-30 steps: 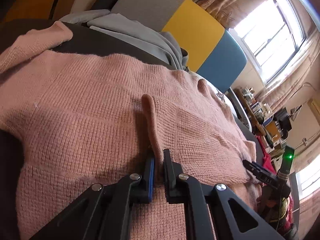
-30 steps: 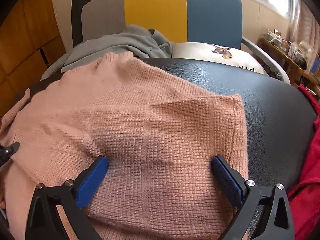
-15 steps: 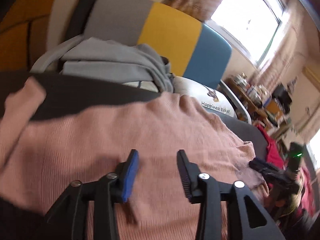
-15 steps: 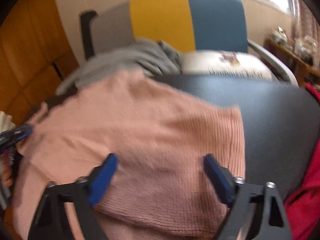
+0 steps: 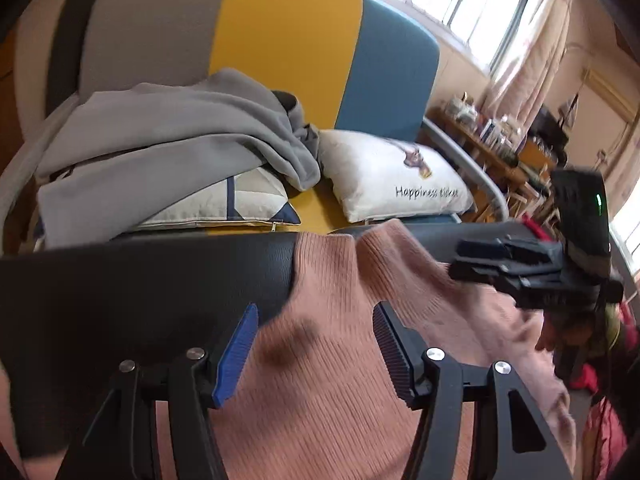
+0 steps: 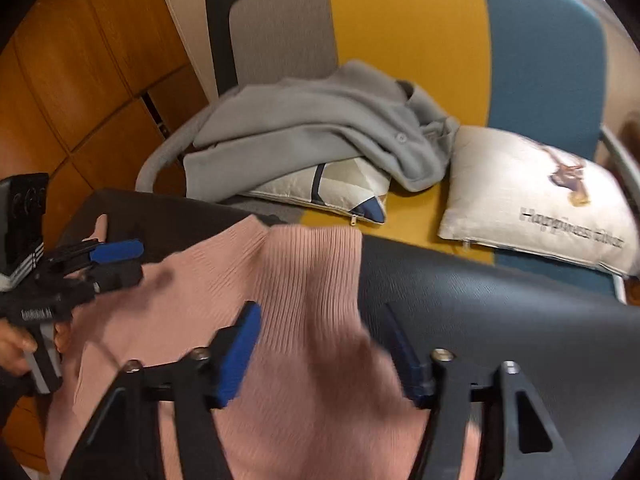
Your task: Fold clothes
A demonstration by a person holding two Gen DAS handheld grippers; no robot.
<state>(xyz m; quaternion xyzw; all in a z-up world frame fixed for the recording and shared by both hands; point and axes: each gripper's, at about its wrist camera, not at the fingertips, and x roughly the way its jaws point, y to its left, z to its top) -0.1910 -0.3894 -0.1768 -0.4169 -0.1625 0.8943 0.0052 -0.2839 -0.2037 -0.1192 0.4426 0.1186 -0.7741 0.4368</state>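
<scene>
Behind the black tabletop [image 5: 140,280] we see a sofa [image 5: 280,40] with a back in grey, yellow and blue. On its seat a grey garment [image 5: 180,132] lies over a patterned pillow [image 5: 240,200]. Beside it we see a white pillow [image 5: 392,184] with a printed text. Further right stands a cluttered shelf [image 5: 500,140] under a window [image 5: 480,0] with curtains [image 5: 532,52]. In the right wrist view, wooden panels [image 6: 80,80] are at the left.

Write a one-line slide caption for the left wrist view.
Left gripper, jaws just opening, hovers over a pink knit sweater on a black surface, facing a cushioned tricolour sofa.
</scene>
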